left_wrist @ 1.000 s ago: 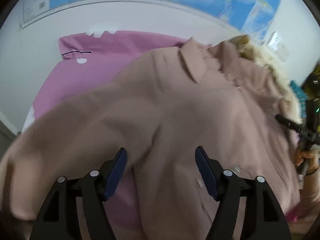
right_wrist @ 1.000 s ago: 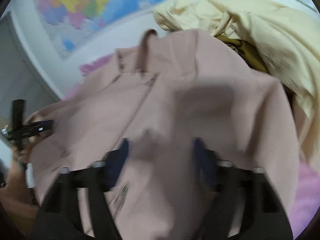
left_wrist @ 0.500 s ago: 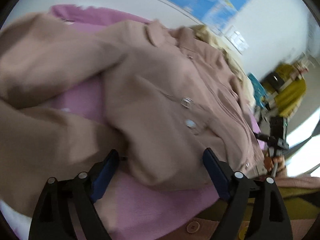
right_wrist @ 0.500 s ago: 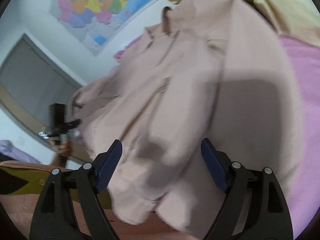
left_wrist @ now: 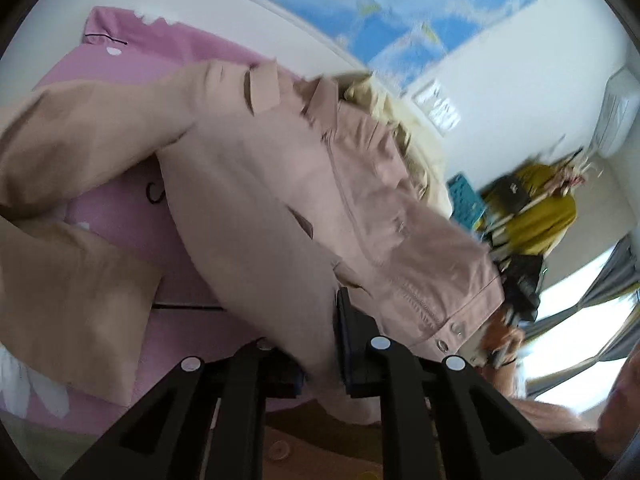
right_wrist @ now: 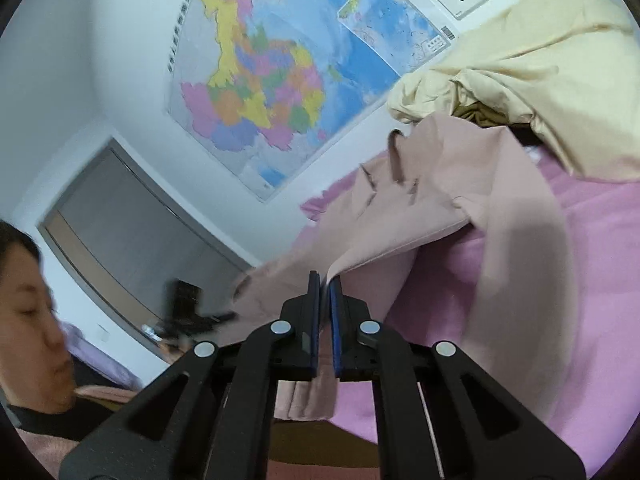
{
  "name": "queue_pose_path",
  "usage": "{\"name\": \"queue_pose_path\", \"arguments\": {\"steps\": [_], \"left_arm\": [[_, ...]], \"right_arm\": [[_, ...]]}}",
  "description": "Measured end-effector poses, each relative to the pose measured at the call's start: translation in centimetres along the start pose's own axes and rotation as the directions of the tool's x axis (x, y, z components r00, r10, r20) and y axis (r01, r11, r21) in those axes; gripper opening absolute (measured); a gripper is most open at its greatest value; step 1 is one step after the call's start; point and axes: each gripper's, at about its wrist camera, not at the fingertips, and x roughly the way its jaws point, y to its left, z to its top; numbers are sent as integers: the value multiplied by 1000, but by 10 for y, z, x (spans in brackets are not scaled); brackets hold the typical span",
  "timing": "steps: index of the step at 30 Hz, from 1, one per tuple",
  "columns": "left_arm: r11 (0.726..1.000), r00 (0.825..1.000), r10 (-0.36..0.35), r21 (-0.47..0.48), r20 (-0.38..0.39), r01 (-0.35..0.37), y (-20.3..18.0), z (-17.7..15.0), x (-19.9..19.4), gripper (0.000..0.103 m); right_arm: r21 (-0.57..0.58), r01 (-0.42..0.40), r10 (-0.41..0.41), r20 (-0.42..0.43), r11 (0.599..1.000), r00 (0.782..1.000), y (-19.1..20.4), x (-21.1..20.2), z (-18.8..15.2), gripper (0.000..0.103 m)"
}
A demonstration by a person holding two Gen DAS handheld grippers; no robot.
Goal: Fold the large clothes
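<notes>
Fabric of the pink jacket point(left_wrist: 304, 184) fills the middle of my left view, spread over the pink bed sheet point(left_wrist: 120, 64) with its snap-buttoned hem at lower right. My left tongs point(left_wrist: 320, 344) are closing at bottom centre with a fold of it pinched between the pads. In my right view the right tongs point(right_wrist: 324, 320) are clamped on the jacket's edge at bottom centre, cloth running up toward the cream bedding point(right_wrist: 540, 80) at upper right.

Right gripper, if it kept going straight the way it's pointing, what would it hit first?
The pink jacket: the right gripper is already shut on its edge, and the cloth stretches on ahead. Beyond that, probably the map on the wall, though depth is unclear.
</notes>
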Motion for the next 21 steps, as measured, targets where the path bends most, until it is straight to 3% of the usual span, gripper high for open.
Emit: {"name": "queue_pose_path", "arguments": {"steps": [2,4,5,7,10,12,13,15,17,18,21], "left_arm": [[995,995,97,-10,-27,-98,7,-1,12,22],[978,976,205,-9,-79,-206,18,-5,30,25],[969,963,246,-11,-112,-249,26,-8,42,26],[964,953,260,-21,-155,-266,38,-14,56,30],[945,940,327,26,-93,-326,32,-11,47,42],[897,902,431,96,23,-431,13,-6,31,59],[878,886,458,125,67,-463,5,-3,26,63],[857,877,460,189,141,-480,-15,3,16,75],[841,875,454,244,169,-484,-26,11,17,76],[835,873,457,258,170,-487,-29,16,23,76],[840,882,452,270,131,-471,-31,28,52,75]], "right_arm": [[50,21,-18,-65,999,998,-17,13,-7,10],[65,71,-61,-146,995,987,-34,32,-22,11],[78,117,-103,-168,990,980,-43,38,-27,18],[76,192,-174,-194,978,965,-54,39,-39,21],[24,308,-300,-173,951,938,-51,39,-39,37],[-63,360,-364,-102,931,926,-31,37,-30,65],[-95,374,-381,-74,923,922,-24,36,-27,70],[-213,421,-433,-10,882,902,3,46,-18,72],[-273,400,-418,-8,875,909,16,62,-13,76],[-294,377,-401,-22,878,916,19,73,-11,75],[-292,382,-415,-60,877,908,13,93,-4,73]]}}
